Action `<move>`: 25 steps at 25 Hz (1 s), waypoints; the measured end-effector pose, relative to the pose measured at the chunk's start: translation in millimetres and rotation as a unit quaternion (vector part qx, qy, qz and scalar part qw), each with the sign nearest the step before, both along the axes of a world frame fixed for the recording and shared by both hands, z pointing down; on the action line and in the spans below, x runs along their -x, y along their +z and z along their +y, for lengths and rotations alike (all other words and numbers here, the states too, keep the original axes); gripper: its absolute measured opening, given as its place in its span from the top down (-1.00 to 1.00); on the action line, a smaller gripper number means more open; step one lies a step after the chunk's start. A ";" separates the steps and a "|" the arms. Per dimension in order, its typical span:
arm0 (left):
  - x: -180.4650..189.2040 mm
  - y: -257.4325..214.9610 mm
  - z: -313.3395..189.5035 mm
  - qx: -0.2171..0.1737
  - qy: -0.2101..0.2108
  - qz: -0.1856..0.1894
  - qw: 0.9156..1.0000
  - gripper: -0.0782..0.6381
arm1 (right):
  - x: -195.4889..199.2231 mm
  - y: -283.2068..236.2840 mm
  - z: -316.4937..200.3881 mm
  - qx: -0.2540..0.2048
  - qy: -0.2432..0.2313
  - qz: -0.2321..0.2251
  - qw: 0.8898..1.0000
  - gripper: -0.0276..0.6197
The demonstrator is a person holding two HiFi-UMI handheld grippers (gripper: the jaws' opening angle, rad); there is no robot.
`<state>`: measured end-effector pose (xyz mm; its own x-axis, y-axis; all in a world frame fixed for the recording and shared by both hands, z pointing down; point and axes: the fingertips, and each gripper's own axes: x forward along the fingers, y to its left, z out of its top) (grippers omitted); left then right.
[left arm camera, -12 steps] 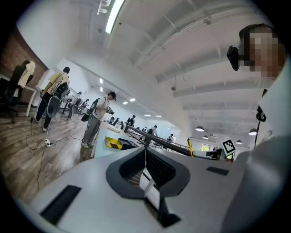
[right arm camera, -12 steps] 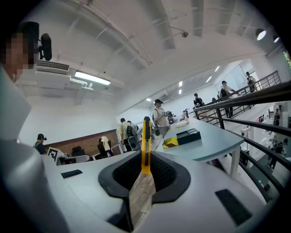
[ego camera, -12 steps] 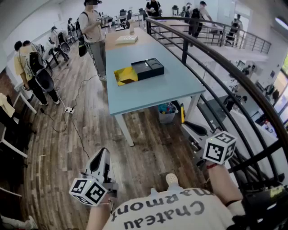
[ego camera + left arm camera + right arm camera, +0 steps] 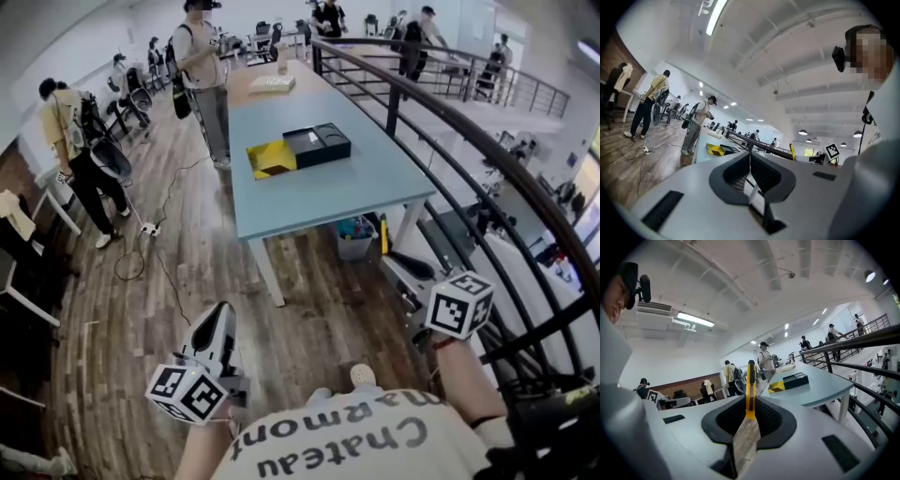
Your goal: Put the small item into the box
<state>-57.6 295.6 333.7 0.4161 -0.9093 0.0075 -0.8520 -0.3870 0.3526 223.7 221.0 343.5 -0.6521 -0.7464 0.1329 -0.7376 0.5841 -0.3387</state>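
Note:
A black box (image 4: 317, 145) with a yellow open part (image 4: 272, 159) lies on the light blue table (image 4: 328, 202), far ahead of both grippers. My right gripper (image 4: 390, 259) is shut on a slim yellow item (image 4: 750, 385) with a black strip, which sticks up past the jaw tips. That item (image 4: 382, 234) shows in the head view beside the table leg. The right gripper view shows the box (image 4: 796, 379) ahead to the right of my right gripper (image 4: 750, 404). My left gripper (image 4: 221, 317) hangs low over the wooden floor. Its jaws (image 4: 750, 157) meet with nothing between them.
A dark curved railing (image 4: 487, 159) runs along the right side. A flat white box (image 4: 272, 82) lies at the table's far end, and a bin of things (image 4: 354, 236) sits under the table. Several people (image 4: 202, 66) stand at the left and back. A cable (image 4: 155, 244) trails across the floor.
The table and box sit slightly nearer and to the right in the head view. The person at the far left has stepped forward. Both grippers keep their pose.

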 end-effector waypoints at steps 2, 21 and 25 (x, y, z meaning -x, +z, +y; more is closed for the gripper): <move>0.3 0.3 -4.9 0.000 0.007 -0.015 1.000 0.76 | 4.3 1.1 -2.0 -0.001 0.000 0.003 1.000 0.67; 10.7 -6.7 -137.8 -0.011 0.021 -0.004 1.000 0.77 | 56.2 9.2 -146.2 0.013 -0.040 0.019 0.999 0.67; 12.7 -2.5 -183.5 -0.004 0.011 -0.003 1.000 0.77 | 66.0 7.2 -197.8 0.012 -0.060 0.020 0.998 0.67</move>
<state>-70.3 112.1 331.2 0.4353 -0.9003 0.0023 -0.8458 -0.4081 0.3437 157.7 23.2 350.7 -0.7301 -0.6598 0.1776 -0.6764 0.6613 -0.3243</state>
